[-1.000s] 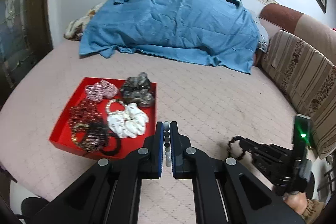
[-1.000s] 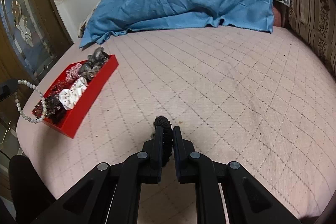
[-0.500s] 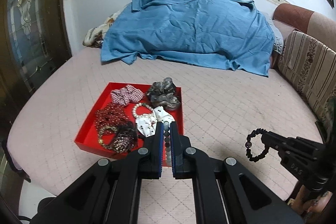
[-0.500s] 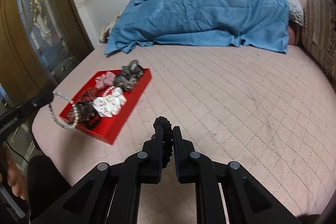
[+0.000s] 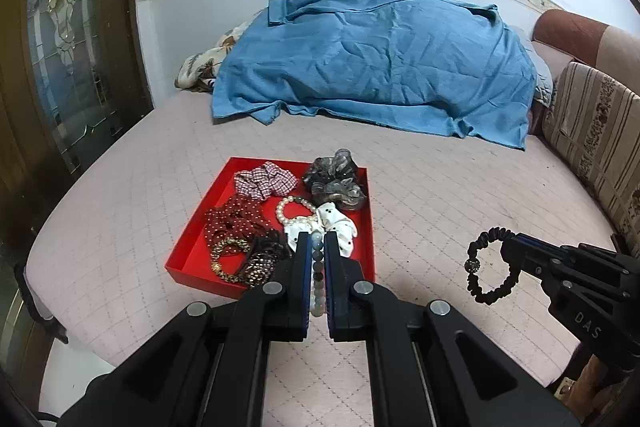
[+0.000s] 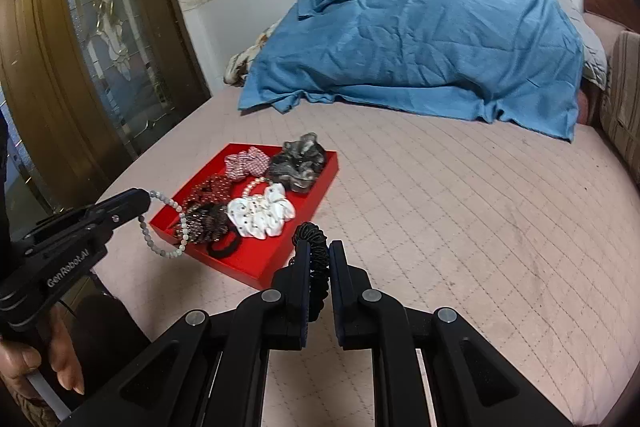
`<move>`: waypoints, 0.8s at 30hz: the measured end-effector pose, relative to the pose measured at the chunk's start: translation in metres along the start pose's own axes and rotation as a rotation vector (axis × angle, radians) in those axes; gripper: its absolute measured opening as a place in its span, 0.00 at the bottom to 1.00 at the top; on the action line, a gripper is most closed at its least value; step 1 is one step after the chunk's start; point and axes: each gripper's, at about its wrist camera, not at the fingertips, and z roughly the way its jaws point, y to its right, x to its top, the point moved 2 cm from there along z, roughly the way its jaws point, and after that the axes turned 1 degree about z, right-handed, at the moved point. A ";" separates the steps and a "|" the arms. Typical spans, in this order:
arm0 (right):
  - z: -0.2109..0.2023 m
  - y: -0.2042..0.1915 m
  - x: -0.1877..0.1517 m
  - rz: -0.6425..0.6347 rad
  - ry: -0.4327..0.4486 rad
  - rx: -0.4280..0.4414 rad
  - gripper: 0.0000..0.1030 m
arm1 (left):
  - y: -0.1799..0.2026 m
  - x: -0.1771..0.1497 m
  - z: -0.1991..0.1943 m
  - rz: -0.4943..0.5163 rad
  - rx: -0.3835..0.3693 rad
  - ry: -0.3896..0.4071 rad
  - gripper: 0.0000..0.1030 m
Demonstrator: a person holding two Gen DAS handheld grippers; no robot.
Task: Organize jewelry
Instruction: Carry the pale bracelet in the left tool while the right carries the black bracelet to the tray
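Observation:
A red tray (image 5: 190,253) (image 6: 316,203) lies on the pink quilted bed and holds several scrunchies and bead bracelets. My left gripper (image 5: 317,247) is shut on a grey-white bead bracelet (image 5: 317,275), held in the air at the tray's near edge; the bracelet hangs as a loop in the right wrist view (image 6: 164,225). My right gripper (image 6: 319,255) is shut on a black hair tie (image 6: 314,247), held above the bed right of the tray; the tie hangs as a ring in the left wrist view (image 5: 490,265).
A blue sheet (image 5: 380,59) covers a heap at the bed's far side. A striped sofa back (image 5: 596,131) runs along the right. A wooden door with patterned glass (image 6: 80,67) stands at the left. The bed's near edge drops off below the tray.
Both grippers have lifted and pulled back from the bed with their items; the tray now sits farther ahead. The right gripper has swung toward the tray.

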 end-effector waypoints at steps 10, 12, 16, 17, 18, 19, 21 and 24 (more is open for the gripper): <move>0.006 -0.023 0.005 -0.037 -0.007 0.029 0.10 | -0.015 -0.002 0.001 -0.017 0.037 0.005 0.05; 0.007 -0.026 0.005 -0.040 -0.009 0.033 0.10 | -0.018 -0.003 0.001 -0.019 0.043 0.004 0.05; 0.009 -0.032 0.007 -0.051 -0.015 0.040 0.10 | -0.022 -0.004 0.002 -0.022 0.055 0.007 0.05; 0.010 -0.034 0.007 -0.054 -0.017 0.041 0.10 | -0.024 -0.004 0.002 -0.022 0.058 0.008 0.05; 0.010 -0.035 0.007 -0.056 -0.018 0.043 0.10 | -0.025 -0.004 0.002 -0.022 0.061 0.009 0.05; 0.011 -0.037 0.008 -0.059 -0.019 0.045 0.10 | -0.026 -0.004 0.003 -0.022 0.063 0.010 0.05; 0.012 -0.040 0.009 -0.065 -0.021 0.050 0.10 | -0.028 -0.005 0.003 -0.024 0.067 0.011 0.05; 0.014 -0.046 0.011 -0.079 -0.021 0.057 0.10 | -0.033 -0.006 0.004 -0.032 0.067 0.010 0.05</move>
